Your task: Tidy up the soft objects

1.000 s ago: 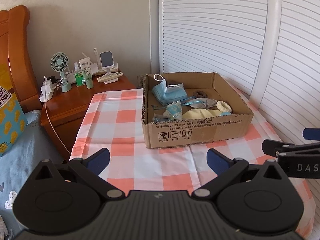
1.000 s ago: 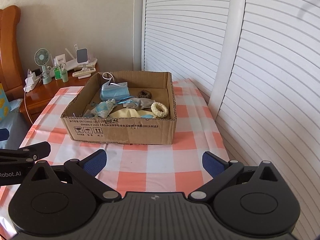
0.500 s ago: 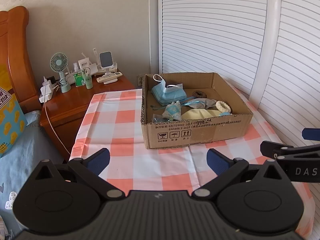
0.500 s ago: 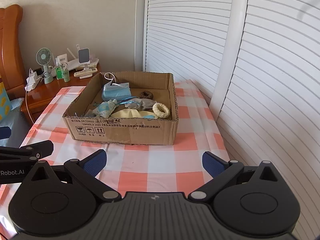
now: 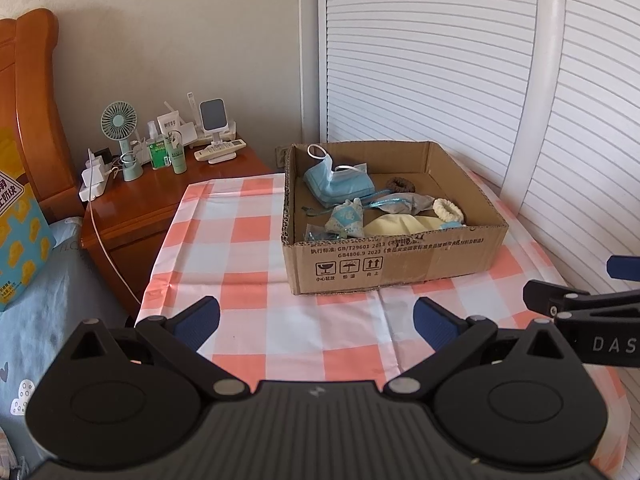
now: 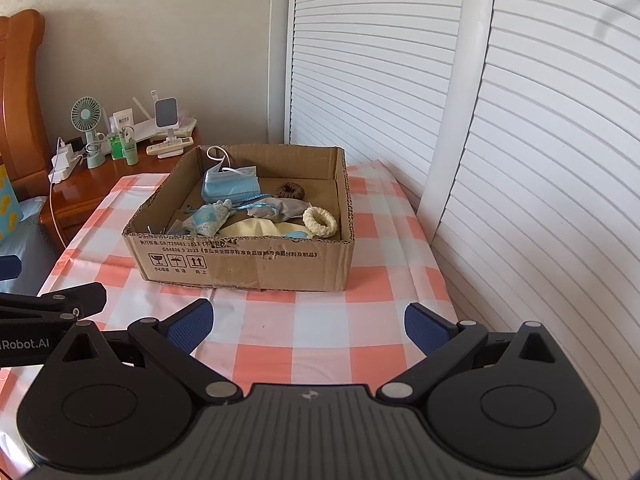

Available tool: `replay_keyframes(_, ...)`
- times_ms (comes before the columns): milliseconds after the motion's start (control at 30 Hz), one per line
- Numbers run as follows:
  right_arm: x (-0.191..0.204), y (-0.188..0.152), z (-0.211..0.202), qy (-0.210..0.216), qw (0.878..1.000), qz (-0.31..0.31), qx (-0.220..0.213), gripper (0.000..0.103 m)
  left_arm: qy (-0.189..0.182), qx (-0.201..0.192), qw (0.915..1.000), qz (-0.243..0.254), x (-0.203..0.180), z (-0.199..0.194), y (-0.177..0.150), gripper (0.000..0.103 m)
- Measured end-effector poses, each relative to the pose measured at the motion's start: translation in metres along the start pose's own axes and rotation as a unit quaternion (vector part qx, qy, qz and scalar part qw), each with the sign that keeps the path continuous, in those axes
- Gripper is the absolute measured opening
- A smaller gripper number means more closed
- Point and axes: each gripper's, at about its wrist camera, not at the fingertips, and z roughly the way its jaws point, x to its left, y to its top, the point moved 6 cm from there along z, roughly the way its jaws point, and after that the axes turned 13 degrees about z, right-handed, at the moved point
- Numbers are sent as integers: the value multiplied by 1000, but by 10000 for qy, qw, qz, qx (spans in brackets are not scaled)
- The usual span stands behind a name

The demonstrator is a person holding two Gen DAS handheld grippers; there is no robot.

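Note:
An open cardboard box point(image 5: 392, 258) point(image 6: 248, 264) stands on the checked tablecloth. In it lie blue face masks point(image 5: 340, 186) point(image 6: 230, 186), a small patterned pouch point(image 5: 347, 218) point(image 6: 210, 216), a grey pouch point(image 5: 404, 204) point(image 6: 280, 208), a pale yellow cloth point(image 5: 404, 226) point(image 6: 256, 228), a cream scrunchie point(image 5: 448, 210) point(image 6: 320, 222) and a brown scrunchie point(image 5: 402, 184) point(image 6: 290, 191). My left gripper point(image 5: 316, 318) is open and empty, in front of the box. My right gripper point(image 6: 306, 322) is open and empty, also short of the box.
A wooden nightstand point(image 5: 160, 196) at the back left holds a small fan point(image 5: 120, 132), bottles, a remote and a charger with a cable. A bed point(image 5: 36, 300) lies left. White louvred doors point(image 6: 520, 140) run along the right and behind the table point(image 6: 320, 344).
Both grippers have drawn back and up very slightly; the box sits a little farther away in both views. Nothing was taken hold of.

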Motion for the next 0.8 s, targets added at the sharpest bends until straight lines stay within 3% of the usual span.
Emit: replay_keyframes(800,0,0,-2,-4,10000,-15,-34,103,2,3,10000,-10,0,-2,-1,102)
